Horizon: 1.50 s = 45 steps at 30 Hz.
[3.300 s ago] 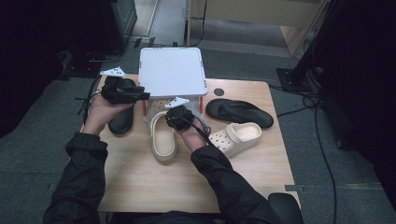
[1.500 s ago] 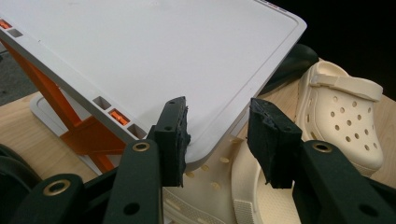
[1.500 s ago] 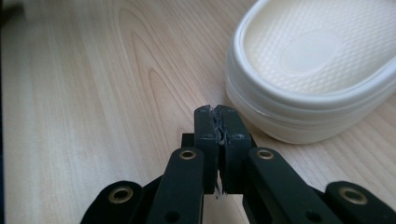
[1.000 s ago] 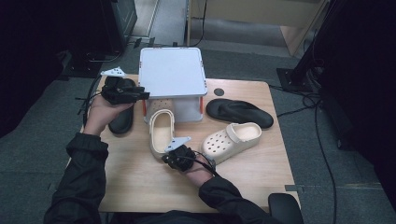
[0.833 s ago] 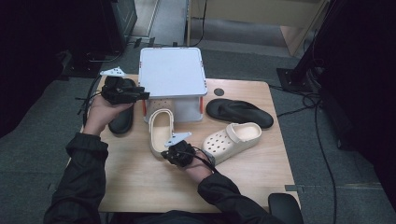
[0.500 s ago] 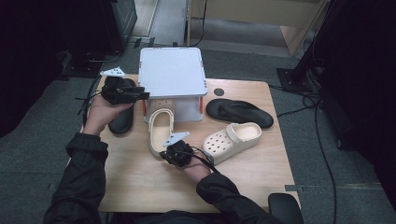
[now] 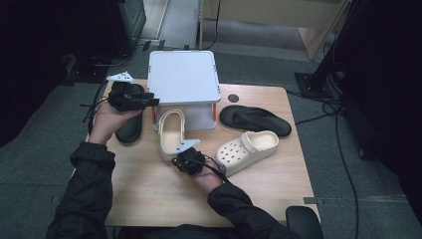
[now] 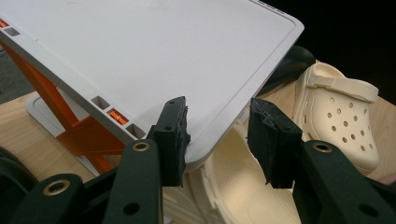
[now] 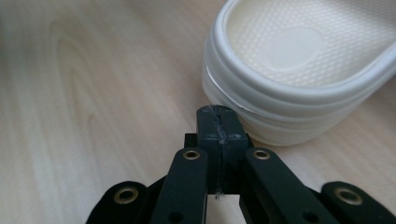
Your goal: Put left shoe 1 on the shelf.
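Note:
A cream slipper (image 7: 171, 133) lies on the wooden table with its toe under a white rack (image 7: 183, 77) on orange legs (image 8: 70, 119). My right gripper (image 7: 183, 160) is shut with nothing in it, its tips (image 9: 217, 120) right at the slipper's heel (image 9: 289, 88). My left gripper (image 7: 148, 102) is open at the rack's front left corner. In the left gripper view that corner (image 8: 219, 116) sits between the open jaws, with the left pad (image 8: 173, 135) against the edge. The slipper (image 8: 238, 186) lies below the corner.
A cream clog (image 7: 246, 149) lies right of the slipper, also visible beyond the rack corner (image 8: 343, 116). A black slipper (image 7: 255, 120) lies behind it. A black shoe (image 7: 130, 128) sits under the left hand. A round hole (image 7: 233, 98) marks the table (image 7: 149, 194).
The right gripper drew back from the slipper's side to behind its heel. Since then the slipper has slid a little farther under the rack. The left gripper has held still.

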Available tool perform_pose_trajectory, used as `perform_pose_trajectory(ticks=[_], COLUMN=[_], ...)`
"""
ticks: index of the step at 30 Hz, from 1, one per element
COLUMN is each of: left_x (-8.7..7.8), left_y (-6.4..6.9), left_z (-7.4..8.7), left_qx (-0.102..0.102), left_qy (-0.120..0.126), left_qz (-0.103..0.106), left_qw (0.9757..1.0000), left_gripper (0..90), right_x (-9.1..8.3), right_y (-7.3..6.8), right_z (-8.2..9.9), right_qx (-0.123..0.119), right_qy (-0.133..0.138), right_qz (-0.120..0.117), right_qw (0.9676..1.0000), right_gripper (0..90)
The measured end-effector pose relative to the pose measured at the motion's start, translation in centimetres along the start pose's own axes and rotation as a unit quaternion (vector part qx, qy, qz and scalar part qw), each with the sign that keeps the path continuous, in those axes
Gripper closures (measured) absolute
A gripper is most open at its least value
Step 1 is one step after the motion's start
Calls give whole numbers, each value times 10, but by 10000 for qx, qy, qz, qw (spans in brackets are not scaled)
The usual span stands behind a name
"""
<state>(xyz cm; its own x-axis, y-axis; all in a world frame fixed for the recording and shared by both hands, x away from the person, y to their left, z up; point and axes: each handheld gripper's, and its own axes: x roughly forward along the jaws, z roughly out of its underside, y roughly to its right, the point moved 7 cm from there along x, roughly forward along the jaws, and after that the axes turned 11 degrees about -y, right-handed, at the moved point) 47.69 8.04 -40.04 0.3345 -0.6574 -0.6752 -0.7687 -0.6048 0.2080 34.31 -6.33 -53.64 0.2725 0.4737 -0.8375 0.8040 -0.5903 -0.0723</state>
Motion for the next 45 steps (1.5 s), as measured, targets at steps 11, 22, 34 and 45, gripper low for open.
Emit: perform_pose_trajectory(ticks=[11,22,34,45], left_x=[0,0,0,0], left_y=[0,0,0,0], left_z=[0,0,0,0], left_qx=[-59,-55,-65,-118], left_qy=[13,6,20,20], left_qz=[39,25,26,6], left_qw=[10000,10000,10000,9999], left_gripper=[584,585,586,586], right_x=[8,13,26,24], right_y=[22,37,55,59], right_z=[-25,-36,-58,-64], right_qx=[190,298,379,464], right_qy=[41,66,125,316], right_qz=[165,282,208,-8], right_qw=[9997,9991,9990,9984], right_gripper=[900,900,900,875])
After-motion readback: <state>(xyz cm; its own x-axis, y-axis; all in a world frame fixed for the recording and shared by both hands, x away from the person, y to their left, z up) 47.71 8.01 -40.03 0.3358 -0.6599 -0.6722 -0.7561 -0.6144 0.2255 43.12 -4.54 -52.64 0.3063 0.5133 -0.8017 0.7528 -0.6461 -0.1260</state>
